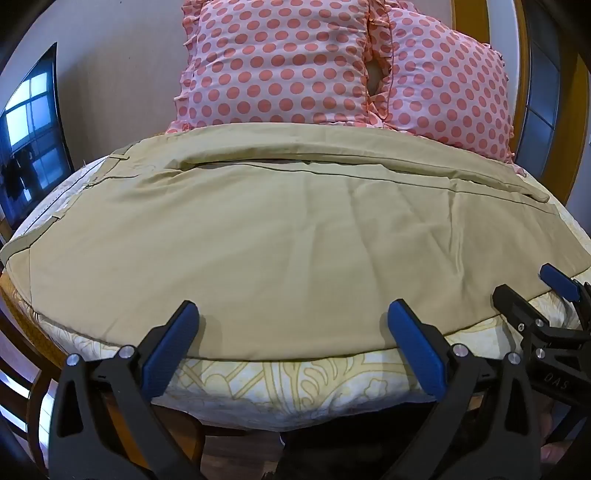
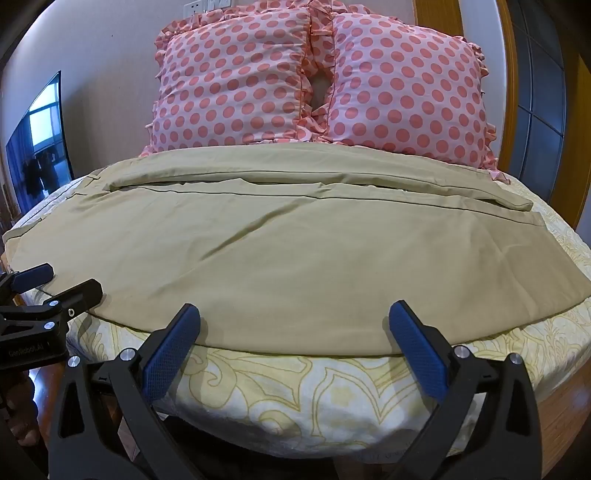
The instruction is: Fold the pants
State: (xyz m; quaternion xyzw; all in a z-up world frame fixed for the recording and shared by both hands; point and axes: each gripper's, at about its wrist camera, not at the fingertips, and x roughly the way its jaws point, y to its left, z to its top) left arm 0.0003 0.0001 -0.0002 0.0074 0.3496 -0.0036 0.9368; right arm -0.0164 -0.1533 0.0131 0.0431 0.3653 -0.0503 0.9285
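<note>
Tan pants [image 1: 277,229] lie flat across the cushioned surface, waistband at the left, legs running right; they also show in the right wrist view [image 2: 295,243]. My left gripper [image 1: 291,317] is open and empty, hovering just over the pants' near edge. My right gripper [image 2: 295,317] is open and empty at the same near edge, further right. The right gripper also shows at the right of the left wrist view [image 1: 532,291], and the left gripper at the left of the right wrist view [image 2: 62,284].
Two pink polka-dot pillows [image 1: 280,62] [image 2: 406,85] stand against the wall behind the pants. A cream patterned cover [image 2: 295,391] lies under them. A dark TV screen [image 1: 33,133] is at the left, and a wooden door frame [image 1: 469,18] at the right.
</note>
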